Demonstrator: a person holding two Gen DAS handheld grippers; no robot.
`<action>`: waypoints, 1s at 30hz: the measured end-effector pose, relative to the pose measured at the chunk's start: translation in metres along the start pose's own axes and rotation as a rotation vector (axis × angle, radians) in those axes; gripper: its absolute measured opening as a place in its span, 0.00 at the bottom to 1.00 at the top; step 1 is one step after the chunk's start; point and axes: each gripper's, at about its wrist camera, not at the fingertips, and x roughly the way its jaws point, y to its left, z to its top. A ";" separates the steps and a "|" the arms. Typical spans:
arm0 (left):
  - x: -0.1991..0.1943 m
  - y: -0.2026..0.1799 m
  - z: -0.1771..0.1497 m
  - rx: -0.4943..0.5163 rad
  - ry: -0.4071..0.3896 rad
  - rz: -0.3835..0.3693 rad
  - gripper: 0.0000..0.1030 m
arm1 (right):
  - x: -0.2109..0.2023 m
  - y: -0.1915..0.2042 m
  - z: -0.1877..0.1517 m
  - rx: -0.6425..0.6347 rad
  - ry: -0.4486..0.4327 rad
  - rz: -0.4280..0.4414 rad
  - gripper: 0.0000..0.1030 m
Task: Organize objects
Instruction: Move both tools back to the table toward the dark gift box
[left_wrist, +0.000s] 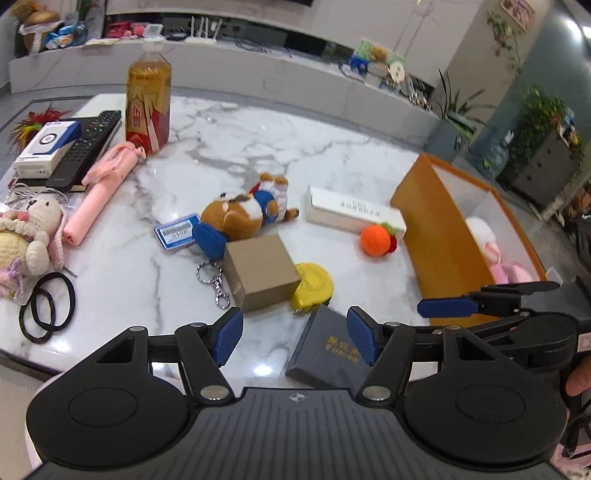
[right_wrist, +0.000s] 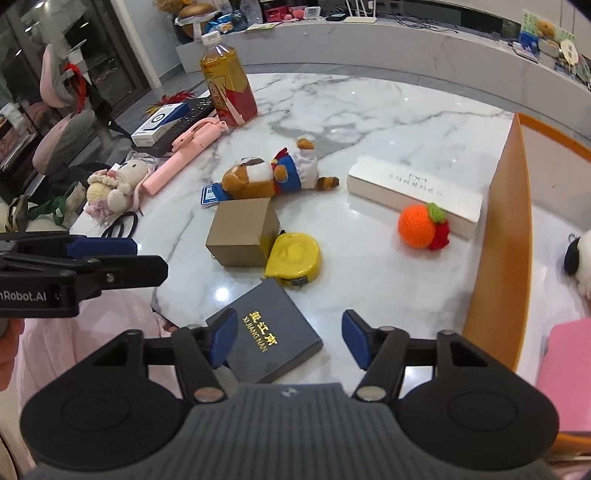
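Marble table (right_wrist: 369, 110); dark box (right_wrist: 271, 330) lettered "XI JIANG NAN".

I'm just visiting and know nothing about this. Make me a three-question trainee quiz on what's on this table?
1. True or false: the brown cardboard box touches the yellow tape measure.
2. Multiple choice: the crochet orange lies beside A) the tea bottle, B) the long white box, C) the hair ties.
3. What lies nearest the right hand-held gripper?

Key: 1 true. 2 B. 3 the dark blue booklet; both the right and the left hand-held gripper are open and empty.
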 end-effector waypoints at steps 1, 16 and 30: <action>0.003 0.001 0.000 0.011 0.013 0.002 0.71 | 0.004 0.001 -0.001 0.019 0.007 -0.004 0.67; 0.045 0.023 0.027 -0.088 0.069 0.022 0.84 | 0.060 0.003 -0.018 0.282 0.170 0.042 0.79; 0.080 0.026 0.053 -0.145 0.119 0.066 0.85 | 0.091 0.017 0.006 0.254 0.176 -0.061 0.83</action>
